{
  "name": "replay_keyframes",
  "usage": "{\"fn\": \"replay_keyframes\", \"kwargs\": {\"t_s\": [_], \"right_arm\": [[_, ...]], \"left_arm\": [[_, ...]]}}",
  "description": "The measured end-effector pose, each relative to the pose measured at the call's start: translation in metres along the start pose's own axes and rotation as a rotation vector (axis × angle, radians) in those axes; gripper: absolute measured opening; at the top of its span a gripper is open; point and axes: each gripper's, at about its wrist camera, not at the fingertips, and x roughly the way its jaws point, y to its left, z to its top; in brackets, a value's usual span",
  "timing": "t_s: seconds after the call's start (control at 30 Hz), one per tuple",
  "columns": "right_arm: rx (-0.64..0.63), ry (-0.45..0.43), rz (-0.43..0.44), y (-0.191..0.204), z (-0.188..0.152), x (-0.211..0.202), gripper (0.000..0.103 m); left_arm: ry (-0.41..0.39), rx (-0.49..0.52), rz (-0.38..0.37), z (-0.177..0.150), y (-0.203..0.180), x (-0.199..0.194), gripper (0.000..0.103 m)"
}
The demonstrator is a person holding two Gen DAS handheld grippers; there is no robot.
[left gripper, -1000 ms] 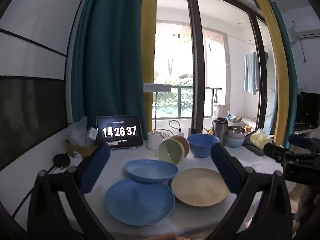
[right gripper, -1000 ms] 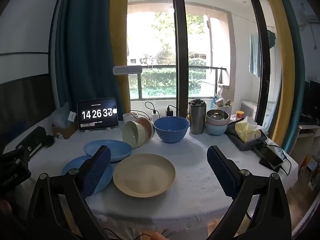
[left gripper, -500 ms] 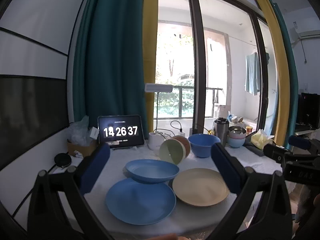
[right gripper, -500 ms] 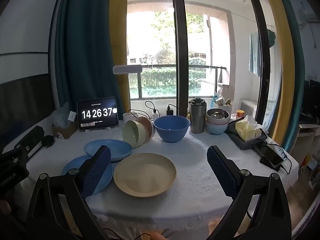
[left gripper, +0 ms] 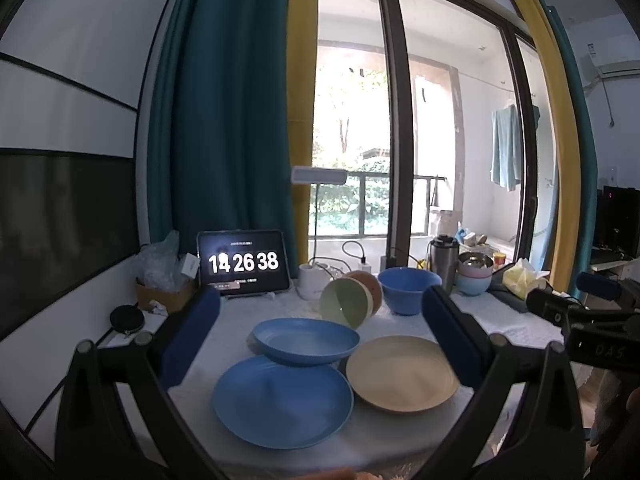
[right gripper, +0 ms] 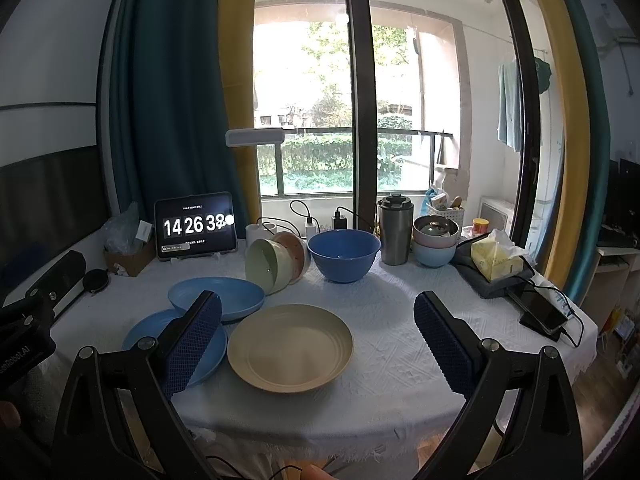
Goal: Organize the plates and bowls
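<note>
1. White cloth covers the bench [right gripper: 384, 344] in front of you, and all the dishes sit on it.
2. Your left tongs [left gripper: 320, 336] are spread wide and grip nothing; they hang above the near edge, framing the two blue plates.
3. Your right tongs [right gripper: 318, 338] are also wide apart and empty, framing the cream plate [right gripper: 290, 347].
4. The large blue plate [left gripper: 283, 400] lies nearest you on the left; the smaller blue plate [left gripper: 306, 340] rests tilted on its far rim.
5. The cream plate lies flat just to the right of the blue ones.
6. Behind the plates, a green bowl [right gripper: 264, 266] lies on its side, nested in a pink bowl [right gripper: 295, 249].
7. A blue bowl [right gripper: 343, 254] stands upright just to the right of them.
8. Further right stand a steel tumbler [right gripper: 395, 229] and a small stack of bowls [right gripper: 434, 240].
9. A tablet [right gripper: 195, 225] at the back left reads 14 26 38.
</note>
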Motion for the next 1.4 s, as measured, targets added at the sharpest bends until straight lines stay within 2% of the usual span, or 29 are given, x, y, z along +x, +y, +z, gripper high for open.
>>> {"fn": "replay_keyframes", "kwargs": {"t_s": [1.4], "right_arm": [[0.000,0.007,0.003,0.0021,-0.0019,0.0020,0.099]], "left_arm": [[0.000,-0.001,0.000,-0.0001,-0.0004,0.0000,0.102]]}}
